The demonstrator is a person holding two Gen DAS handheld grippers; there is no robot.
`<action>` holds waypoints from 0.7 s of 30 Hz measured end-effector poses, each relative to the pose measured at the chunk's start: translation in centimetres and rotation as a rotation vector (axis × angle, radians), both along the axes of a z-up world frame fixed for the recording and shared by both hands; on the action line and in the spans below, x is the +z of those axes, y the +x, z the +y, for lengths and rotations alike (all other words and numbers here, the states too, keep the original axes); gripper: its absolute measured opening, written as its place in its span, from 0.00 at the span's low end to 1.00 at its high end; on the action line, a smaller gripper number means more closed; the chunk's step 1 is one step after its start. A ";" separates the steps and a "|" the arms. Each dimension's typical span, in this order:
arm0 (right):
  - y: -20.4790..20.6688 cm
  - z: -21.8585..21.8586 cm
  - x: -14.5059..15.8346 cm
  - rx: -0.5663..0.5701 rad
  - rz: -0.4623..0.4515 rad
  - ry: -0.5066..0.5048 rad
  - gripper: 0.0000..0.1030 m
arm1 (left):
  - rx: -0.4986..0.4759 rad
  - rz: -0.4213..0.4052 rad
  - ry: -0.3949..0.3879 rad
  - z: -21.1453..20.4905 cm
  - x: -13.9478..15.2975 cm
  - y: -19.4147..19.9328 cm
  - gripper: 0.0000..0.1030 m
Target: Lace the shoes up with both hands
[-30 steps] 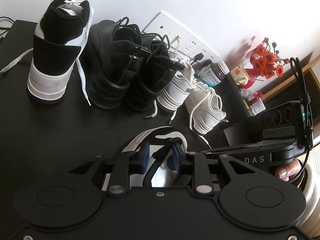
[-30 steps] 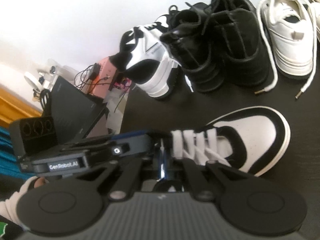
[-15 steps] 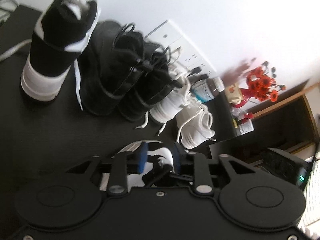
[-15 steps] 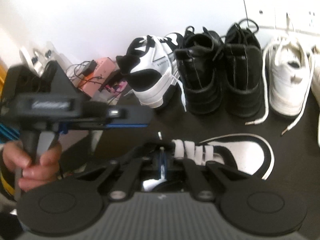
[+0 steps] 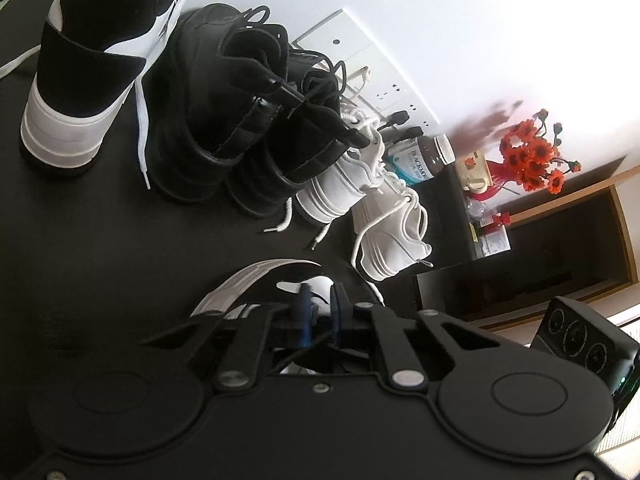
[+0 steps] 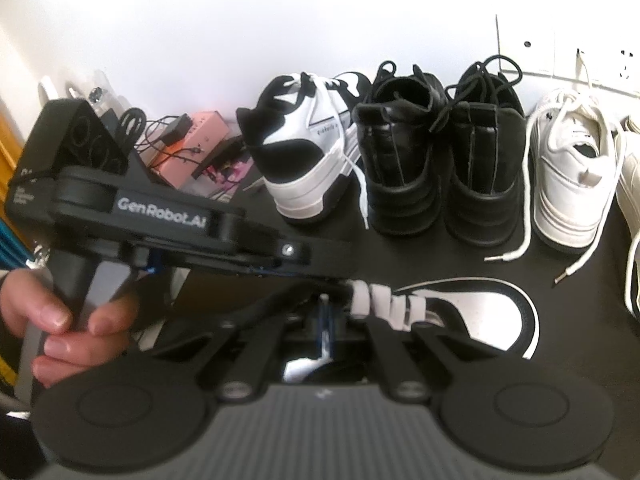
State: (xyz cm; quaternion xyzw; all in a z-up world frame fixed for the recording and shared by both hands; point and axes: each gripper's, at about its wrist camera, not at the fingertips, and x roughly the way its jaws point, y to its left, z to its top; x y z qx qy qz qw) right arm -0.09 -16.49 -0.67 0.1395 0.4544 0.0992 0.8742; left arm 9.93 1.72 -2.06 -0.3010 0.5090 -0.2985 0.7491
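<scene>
A black-and-white sneaker [image 6: 472,312] lies on the dark table with its toe to the right and white laces [image 6: 384,304] across its tongue. Only its sole edge [image 5: 256,276] shows in the left wrist view. My left gripper [image 5: 322,310] reaches in from the left to the top of the lacing, and its jaws are closing on a white lace, with a strip of white between the blue pads [image 5: 305,312]. My right gripper [image 6: 324,320] is above the shoe's collar, shut on a thin white lace tip that sticks out past its pads.
Along the wall stand a black-and-white high-top [image 6: 304,160], a black pair [image 6: 440,160] and white sneakers [image 6: 572,168] with loose laces trailing forward. A hand [image 6: 72,320] holds the left tool's grip. Cables and a pink box [image 6: 192,140] lie left; red flowers [image 5: 532,156] and a bottle [image 5: 424,156] stand right.
The left jaws have narrowed from clearly apart to almost together over the shoe's lacing. The left tool has swung in across the right view. Both views have rolled.
</scene>
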 end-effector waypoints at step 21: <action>0.6 -2.1 2.2 0.013 -0.060 0.027 0.31 | 0.075 0.002 0.001 0.1 0.0 0.4 0.01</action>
